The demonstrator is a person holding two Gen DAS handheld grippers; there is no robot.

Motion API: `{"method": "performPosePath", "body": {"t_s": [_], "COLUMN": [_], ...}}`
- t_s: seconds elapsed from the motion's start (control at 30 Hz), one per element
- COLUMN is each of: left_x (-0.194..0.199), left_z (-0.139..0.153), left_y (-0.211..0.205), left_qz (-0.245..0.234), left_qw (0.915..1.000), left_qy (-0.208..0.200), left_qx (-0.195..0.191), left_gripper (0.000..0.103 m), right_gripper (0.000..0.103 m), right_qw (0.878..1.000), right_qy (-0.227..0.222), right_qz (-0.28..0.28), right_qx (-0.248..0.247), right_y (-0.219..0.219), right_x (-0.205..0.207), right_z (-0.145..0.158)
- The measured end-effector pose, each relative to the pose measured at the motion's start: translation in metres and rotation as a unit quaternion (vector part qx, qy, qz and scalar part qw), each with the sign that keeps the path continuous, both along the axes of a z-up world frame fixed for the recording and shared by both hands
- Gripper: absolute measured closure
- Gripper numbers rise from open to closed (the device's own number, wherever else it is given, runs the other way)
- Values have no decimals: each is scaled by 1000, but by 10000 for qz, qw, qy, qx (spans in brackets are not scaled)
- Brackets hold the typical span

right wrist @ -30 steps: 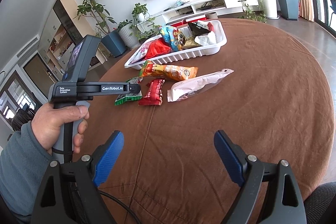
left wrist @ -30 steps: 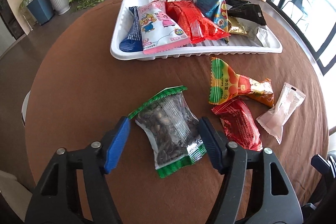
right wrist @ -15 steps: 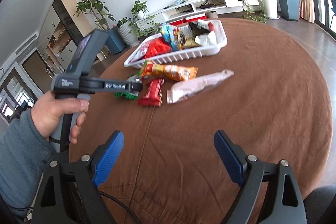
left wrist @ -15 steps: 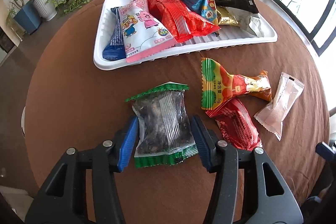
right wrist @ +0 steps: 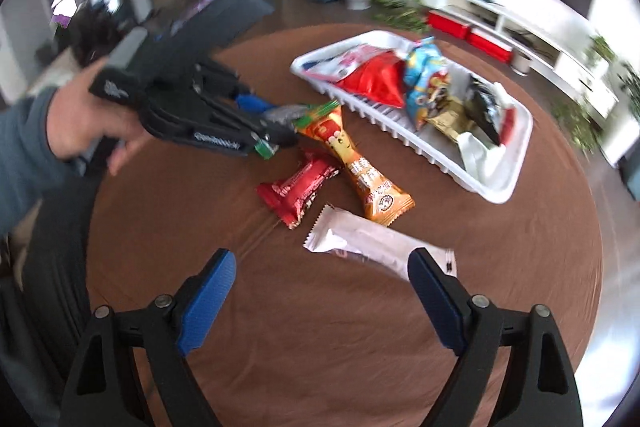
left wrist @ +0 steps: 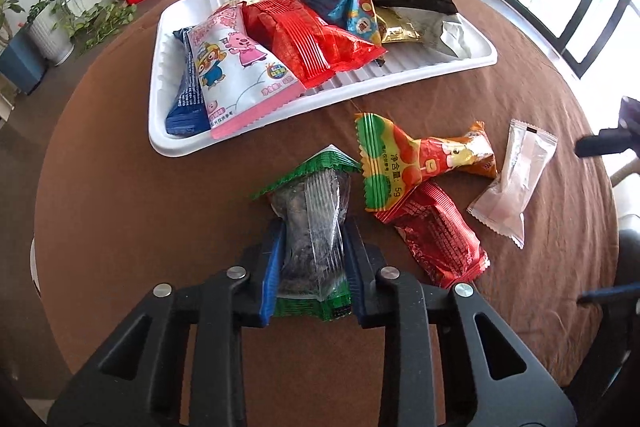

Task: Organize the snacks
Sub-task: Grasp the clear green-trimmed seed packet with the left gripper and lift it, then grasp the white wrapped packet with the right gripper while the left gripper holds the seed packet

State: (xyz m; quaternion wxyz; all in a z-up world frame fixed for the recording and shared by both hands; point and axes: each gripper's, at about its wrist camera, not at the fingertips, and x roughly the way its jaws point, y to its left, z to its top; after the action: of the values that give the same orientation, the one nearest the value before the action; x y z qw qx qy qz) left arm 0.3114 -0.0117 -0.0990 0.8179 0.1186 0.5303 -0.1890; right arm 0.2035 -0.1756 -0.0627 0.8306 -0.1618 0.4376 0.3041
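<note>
A clear seed packet with green ends [left wrist: 316, 187] lies on the brown round table, just in front of the white tray [left wrist: 280, 115]. My left gripper [left wrist: 314, 231] is closing on it, and the blue pads squeeze its sides into a narrow fold. In the right wrist view the left gripper [right wrist: 276, 131], held by a hand, grips that packet [right wrist: 316, 111]. My right gripper [right wrist: 320, 287] hangs open over the table with nothing between its fingers. A pale pink packet [right wrist: 368, 243] lies just beyond its right finger.
An orange and green packet [left wrist: 416, 159], a red packet [left wrist: 436, 239] and the pale pink packet [left wrist: 512, 179] lie loose to the right of the seed packet. The tray [right wrist: 500, 187] holds several snack bags. Potted plants and a low shelf stand beyond the table.
The left jaws have closed in from either side of the seed packet and now pinch it. The right gripper has rolled and swung towards the loose packets; its view is blurred.
</note>
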Motion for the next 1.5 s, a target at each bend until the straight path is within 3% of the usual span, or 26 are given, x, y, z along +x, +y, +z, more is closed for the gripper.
{"method": "performPosePath", "body": {"t_s": [0.27,0.57,0.87,1.0,1.23,1.37,1.5], "left_x": [-18,-80,-105,-105,-108,-110,-109], "left_z": [-1,-5,-10,-9,-8,-8,-8], "left_y": [26,60,54,53,49,46,43], "left_qz": [-35,19,60,46,39,52,67], "left_qw": [9993,9967,9947,9948,9959,9966,9970], "left_qy": [24,-32,-78,-117,-216,-282,-325], "left_qx": [-360,-811,-1021,-1014,-876,-778,-706], "left_gripper": [80,80,80,80,80,80,80], "right_gripper": [16,25,29,37,67,68,77], "right_qw": [9982,9899,9811,9802,9800,9817,9840], "right_qy": [217,444,872,995,1150,1155,1148], "right_qz": [407,1011,1129,1195,1079,863,572], "right_qx": [-381,-886,-1306,-1223,-1213,-1248,-1240], "right_y": [3,10,9,11,15,24,38], "right_x": [21,34,70,71,61,48,27], "right_z": [-8,-26,-39,-38,-33,-34,-31]}}
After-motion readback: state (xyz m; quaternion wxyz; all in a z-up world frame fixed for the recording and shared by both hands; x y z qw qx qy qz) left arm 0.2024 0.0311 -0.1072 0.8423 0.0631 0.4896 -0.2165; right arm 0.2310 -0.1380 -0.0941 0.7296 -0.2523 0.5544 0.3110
